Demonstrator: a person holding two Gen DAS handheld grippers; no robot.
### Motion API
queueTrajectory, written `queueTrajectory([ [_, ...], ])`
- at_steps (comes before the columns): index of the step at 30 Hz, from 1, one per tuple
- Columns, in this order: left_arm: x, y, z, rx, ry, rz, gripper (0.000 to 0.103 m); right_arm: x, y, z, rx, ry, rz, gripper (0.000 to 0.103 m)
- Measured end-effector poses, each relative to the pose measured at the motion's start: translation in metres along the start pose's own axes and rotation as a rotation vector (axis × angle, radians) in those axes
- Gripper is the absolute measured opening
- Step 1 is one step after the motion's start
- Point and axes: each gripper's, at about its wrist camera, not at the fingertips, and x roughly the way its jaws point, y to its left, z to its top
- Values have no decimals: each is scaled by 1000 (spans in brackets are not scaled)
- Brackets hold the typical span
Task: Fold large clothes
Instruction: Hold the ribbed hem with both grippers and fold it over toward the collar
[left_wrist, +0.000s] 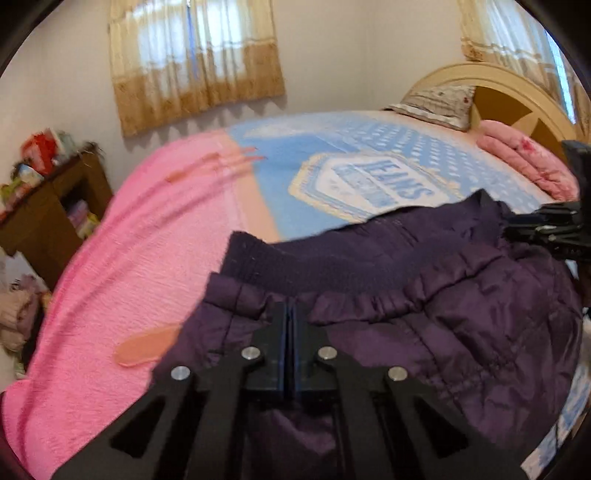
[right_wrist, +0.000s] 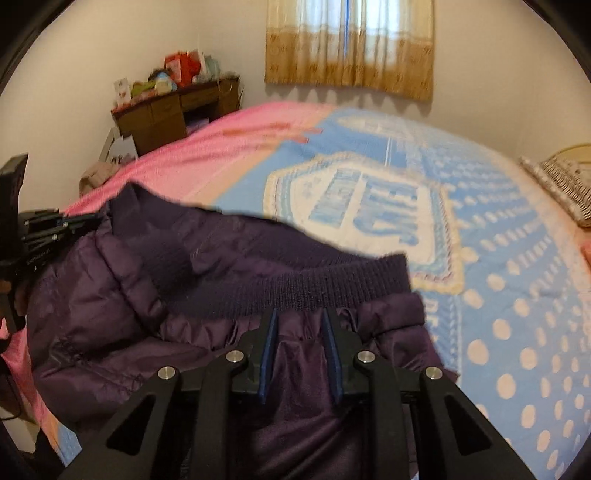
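**A:** ok so what's going on over by the bed (left_wrist: 369, 140)?

**B:** there's a dark purple puffer jacket (left_wrist: 424, 288) bunched up at the near edge of it, held by both sets of tongs along the ribbed knit band (right_wrist: 332, 284). The left tongs (left_wrist: 290, 314) are squeezed together on the gathered fabric just under that band, blue pads meeting with cloth pinched between them.

**A:** and the other side?

**B:** the right tongs (right_wrist: 299, 317) have their pads apart, with a fold of the quilted nylon sitting in the gap. Looks like the fabric fills the space, but I honestly can't tell if they're actually gripping it or just straddling it. From the left camera you see those right tongs over at 3 o'clock, at the far end of the band.

**A:** what's the jacket lying on?

**B:** a blue polka-dot blanket (right_wrist: 517, 332) with a big "JEANS" badge, and a pink blanket (left_wrist: 129, 240) next to it at around 9 o'clock in the left view. Striped pillow (left_wrist: 436, 103) up by the cream headboard (left_wrist: 517, 88) at about 1 o'clock, plus a folded pink quilt (left_wrist: 524, 158) near it. Brown desk (right_wrist: 173, 107) piled with stuff against the wall, curtained window (right_wrist: 351, 44) at 12 in the right view.
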Motion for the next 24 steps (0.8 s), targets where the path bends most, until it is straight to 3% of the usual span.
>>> queueTrajectory([
  [3, -6, 5, 7, -34, -38, 40, 2, -20, 0, 11, 19, -87, -37, 24],
  [5, -15, 13, 18, -88, -85, 34, 2, -35, -2, 20, 40, -144, -51, 13],
  [6, -14, 14, 21, -98, -101, 42, 0, -39, 0, 26, 42, -172, -75, 0],
  [8, -19, 17, 32, -103, -170, 67, 0, -45, 1, 36, 51, -218, -119, 0],
  [10, -7, 18, 40, -89, -151, 58, 0, -35, -6, 46, 98, -172, -65, 0],
  [12, 5, 22, 41, -142, -120, 16, 1, -28, -14, 46, 140, -147, -73, 0],
  [13, 7, 21, 40, -151, -107, 20, 3, -25, -15, 44, 144, -127, -64, 5],
  [14, 8, 18, 37, -138, -89, 35, 19, -21, -16, 42, 143, -94, -51, 15],
  [15, 10, 15, 35, -120, -62, 49, 63, -15, -17, 38, 141, -53, -29, 55],
  [16, 12, 13, 32, -111, -31, 61, 87, -12, -17, 35, 144, -36, -16, 90],
  [17, 10, 12, 30, -110, -43, 70, 103, -12, -17, 32, 149, -33, -9, 92],
  [18, 7, 10, 28, -103, -76, 75, 103, -11, -16, 30, 141, -34, 5, 92],
  [20, 10, 8, 27, -81, -44, 64, 102, -1, -9, 26, 94, 13, -14, 91],
  [21, 17, 6, 26, -73, -20, 61, 92, 4, -7, 23, 79, 36, -17, 86],
  [22, 29, 2, 25, -45, 30, 48, 79, 13, -5, 21, 68, 70, -15, 69],
  [23, 39, -1, 22, -26, 72, 30, 47, 23, -6, 16, 60, 113, -12, 55],
  [24, 48, -3, 18, -17, 110, 6, 23, 33, -4, 11, 53, 147, -2, 45],
])
